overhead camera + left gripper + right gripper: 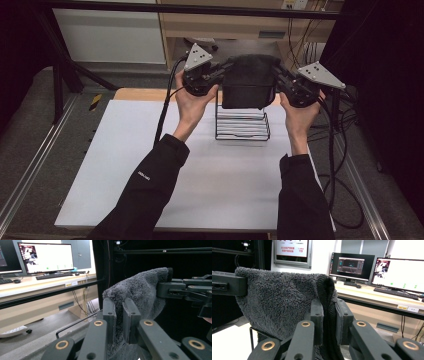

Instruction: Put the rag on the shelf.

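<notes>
High view is showing me pinching a dark fleece cloth (248, 80) with my left tongs (216, 74) and right tongs (281, 78), holding it above a wire rack (242, 127).

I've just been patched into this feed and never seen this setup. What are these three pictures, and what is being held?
A person stands at a white table, holding a hand tool with two black jaws in each hand. The high view looks down from above; the other two come from cameras riding on each tool. The left gripper and the right gripper are each clamped on an upper corner of a dark fluffy towel, stretching it out between them above a black wire rack that stands on the table.
</notes>
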Action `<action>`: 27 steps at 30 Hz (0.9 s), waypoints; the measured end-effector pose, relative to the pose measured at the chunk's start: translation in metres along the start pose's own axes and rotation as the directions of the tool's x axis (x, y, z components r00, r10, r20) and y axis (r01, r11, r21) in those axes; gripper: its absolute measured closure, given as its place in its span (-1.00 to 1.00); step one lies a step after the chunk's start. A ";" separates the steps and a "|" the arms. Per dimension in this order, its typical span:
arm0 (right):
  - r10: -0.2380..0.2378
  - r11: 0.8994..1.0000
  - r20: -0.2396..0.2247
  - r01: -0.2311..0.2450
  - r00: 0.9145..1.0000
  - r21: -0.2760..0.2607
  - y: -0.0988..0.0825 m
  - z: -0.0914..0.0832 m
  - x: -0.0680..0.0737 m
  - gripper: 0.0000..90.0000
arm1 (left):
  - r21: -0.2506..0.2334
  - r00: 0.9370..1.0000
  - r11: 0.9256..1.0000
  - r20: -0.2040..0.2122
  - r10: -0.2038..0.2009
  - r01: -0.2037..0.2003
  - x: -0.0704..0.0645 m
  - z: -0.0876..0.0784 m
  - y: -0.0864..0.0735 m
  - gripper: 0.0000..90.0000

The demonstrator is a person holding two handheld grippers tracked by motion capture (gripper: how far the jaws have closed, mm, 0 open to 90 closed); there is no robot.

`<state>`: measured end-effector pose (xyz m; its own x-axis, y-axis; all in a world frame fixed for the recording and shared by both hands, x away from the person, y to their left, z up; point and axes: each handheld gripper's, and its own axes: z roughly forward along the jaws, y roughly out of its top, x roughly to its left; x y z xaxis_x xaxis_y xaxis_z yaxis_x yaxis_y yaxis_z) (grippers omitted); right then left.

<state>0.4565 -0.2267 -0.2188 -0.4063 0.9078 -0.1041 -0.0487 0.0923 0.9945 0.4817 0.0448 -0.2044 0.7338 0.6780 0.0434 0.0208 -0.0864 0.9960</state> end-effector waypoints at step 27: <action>-0.004 1.000 0.019 0.004 1.000 -0.009 0.000 0.001 0.002 0.78 | -0.011 1.000 1.000 -0.008 -0.026 0.026 0.002 0.001 0.004 0.82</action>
<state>0.4566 -0.2240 -0.2194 -0.3885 0.9151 -0.1080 -0.0585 0.0925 0.9940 0.4839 0.0445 -0.2004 0.7274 0.6859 0.0183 0.0326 -0.0612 0.9976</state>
